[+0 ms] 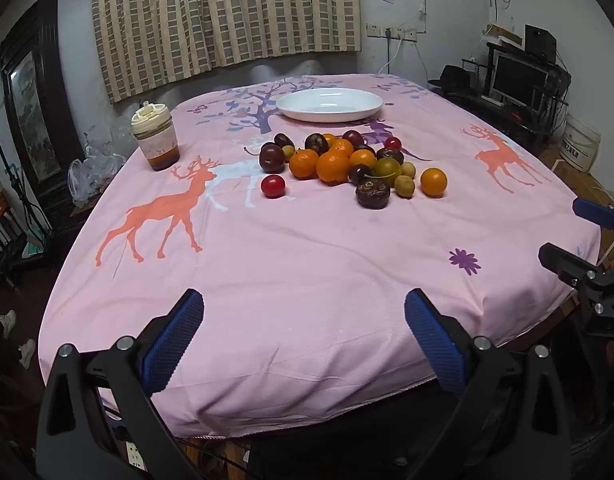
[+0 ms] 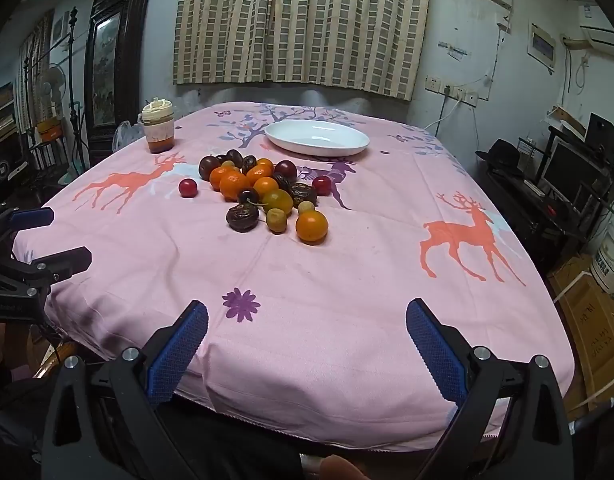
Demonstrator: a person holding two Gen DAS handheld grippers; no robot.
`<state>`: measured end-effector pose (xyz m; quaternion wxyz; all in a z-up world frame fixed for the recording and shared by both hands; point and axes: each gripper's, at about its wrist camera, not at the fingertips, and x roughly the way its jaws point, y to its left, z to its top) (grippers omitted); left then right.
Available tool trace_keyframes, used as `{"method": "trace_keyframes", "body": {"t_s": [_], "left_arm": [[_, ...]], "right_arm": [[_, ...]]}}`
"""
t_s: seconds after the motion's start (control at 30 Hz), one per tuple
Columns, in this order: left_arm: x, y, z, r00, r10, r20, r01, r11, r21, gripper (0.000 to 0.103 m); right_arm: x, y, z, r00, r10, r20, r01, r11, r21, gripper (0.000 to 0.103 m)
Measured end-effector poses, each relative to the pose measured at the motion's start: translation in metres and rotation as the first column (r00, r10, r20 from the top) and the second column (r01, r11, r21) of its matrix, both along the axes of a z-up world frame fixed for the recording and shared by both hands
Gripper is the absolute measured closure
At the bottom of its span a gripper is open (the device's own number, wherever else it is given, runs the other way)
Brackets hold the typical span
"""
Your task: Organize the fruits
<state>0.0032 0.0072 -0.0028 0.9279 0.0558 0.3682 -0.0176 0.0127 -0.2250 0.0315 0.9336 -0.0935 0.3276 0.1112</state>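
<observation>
Pink deer-print cloth covers the table (image 1: 307,280), where your fruit pile (image 1: 347,160) sits just short of an empty white plate (image 1: 329,105). Your left gripper (image 1: 305,328) and right gripper (image 2: 307,336) hover wide open, empty; nothing is sorted yet, so next reach for a near orange (image 2: 311,225).

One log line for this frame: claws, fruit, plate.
left claw open, empty | right claw open, empty | fruit piled on cloth | plate empty | stage: not started

Each claw (image 1: 305,332) (image 2: 307,340) is black plastic with silver screws and blue ribbed pads (image 1: 171,344).
</observation>
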Motion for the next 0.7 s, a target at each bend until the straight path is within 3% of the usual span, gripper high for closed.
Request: {"method": "trace_keyframes", "body": {"t_s": [0.7], "left_arm": [[0.0003, -0.0033, -0.0015, 1.000, -0.019, -0.009, 0.018, 1.000, -0.006, 0.004]], "right_arm": [[0.0001, 0.0006, 0.0003, 1.000, 0.004, -0.001, -0.004, 1.000, 0.003, 0.004]]}}
